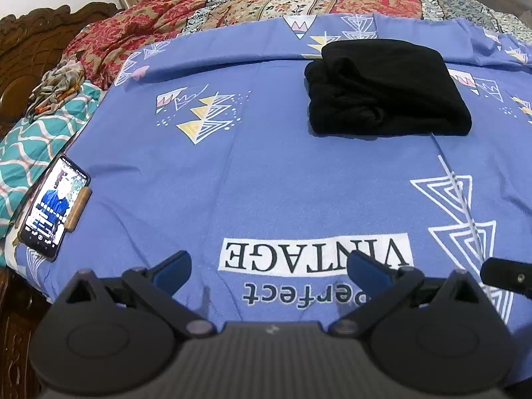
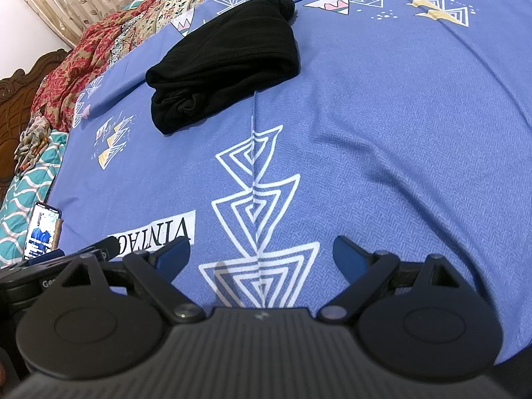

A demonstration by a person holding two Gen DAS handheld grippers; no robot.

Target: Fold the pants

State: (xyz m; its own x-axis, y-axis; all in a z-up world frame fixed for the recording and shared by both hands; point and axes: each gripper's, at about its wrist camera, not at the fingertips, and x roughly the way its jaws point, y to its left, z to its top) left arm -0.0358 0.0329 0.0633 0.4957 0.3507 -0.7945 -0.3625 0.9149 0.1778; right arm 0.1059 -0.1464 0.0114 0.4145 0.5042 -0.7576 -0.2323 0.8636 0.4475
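A: What are you counting on the bed?

B: One pair of black pants (image 1: pixel 385 89), already lying as one folded bundle on the blue printed sheet (image 1: pixel 266 183). One phone (image 1: pixel 53 206) with a lit screen is sitting at the sheet's left edge, well apart from the pants. Two grippers are showing, one in each hand.

A: Where are the pants lying, exactly?

B: They are resting on the far half of the sheet, near the raised fold where the red patterned quilt (image 1: pixel 232 3) begins. Both grippers are hovering at the near edge, well apart from the bundle.

A: Which way is the bundle running?

B: In the right wrist view the pants (image 2: pixel 226 63) are stretching diagonally, the long axis going from the near left up to the far right. The layered, bunched end is facing near left; the smooth top layer is sloping away to the far right.

A: And the grippers?

B: The left gripper (image 1: pixel 269 266) is standing spread wide with nothing between its blue fingertips (image 1: pixel 173 266). The right gripper (image 2: pixel 261 256) is likewise gaping over the white triangle print, holding nothing.
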